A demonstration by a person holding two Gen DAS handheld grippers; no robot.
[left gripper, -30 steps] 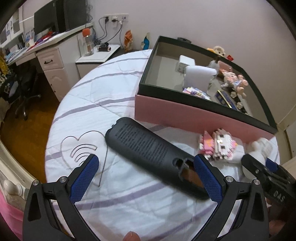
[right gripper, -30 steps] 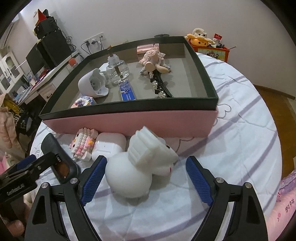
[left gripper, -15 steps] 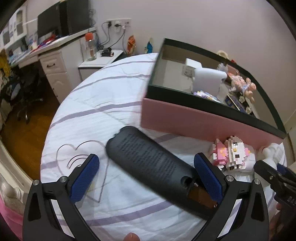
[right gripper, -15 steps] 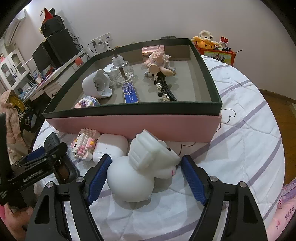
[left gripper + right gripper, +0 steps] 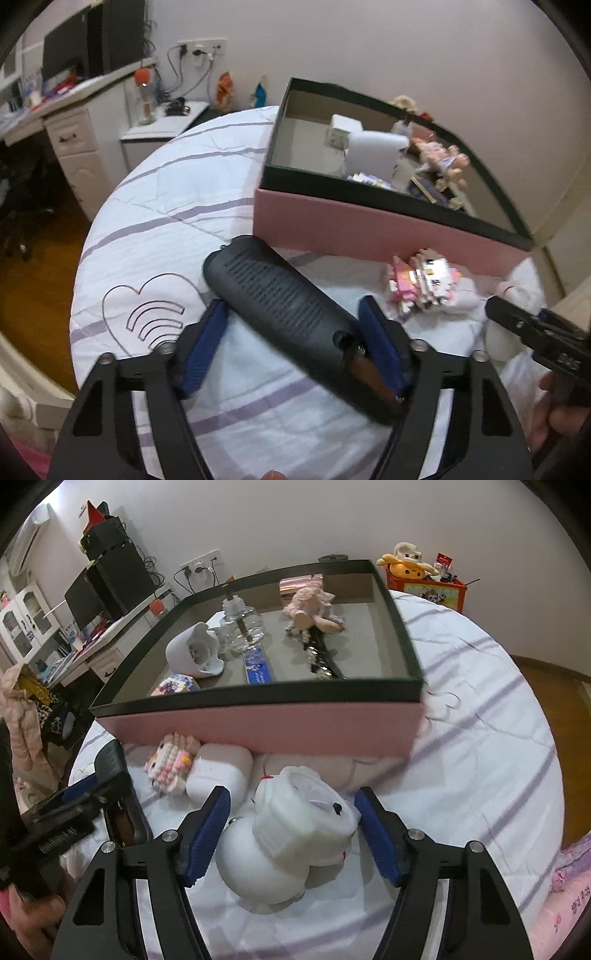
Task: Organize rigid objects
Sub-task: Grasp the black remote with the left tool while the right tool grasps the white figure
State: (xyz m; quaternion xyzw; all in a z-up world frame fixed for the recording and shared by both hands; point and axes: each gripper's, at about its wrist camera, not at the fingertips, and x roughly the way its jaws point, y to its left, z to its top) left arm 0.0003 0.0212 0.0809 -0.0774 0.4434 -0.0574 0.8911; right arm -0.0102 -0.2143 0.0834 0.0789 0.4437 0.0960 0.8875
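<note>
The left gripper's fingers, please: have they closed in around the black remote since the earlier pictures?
Yes. The left gripper has narrowed: its fingers now flank the black remote, which lies in the same place before the pink box.

The left gripper [image 5: 295,343] straddles a long black device [image 5: 291,310] lying slantwise on the white striped bedcover [image 5: 177,206]. Its right blue pad [image 5: 378,347] sits against the device's near end; the left pad [image 5: 205,343] stands just off its side. Behind the device's far end is the pink box [image 5: 369,229] with a dark rim, holding small items. In front of the box lies a pink-and-white brick figure [image 5: 421,280]; the right gripper's black tip [image 5: 517,325] reaches in beside it.
</note>
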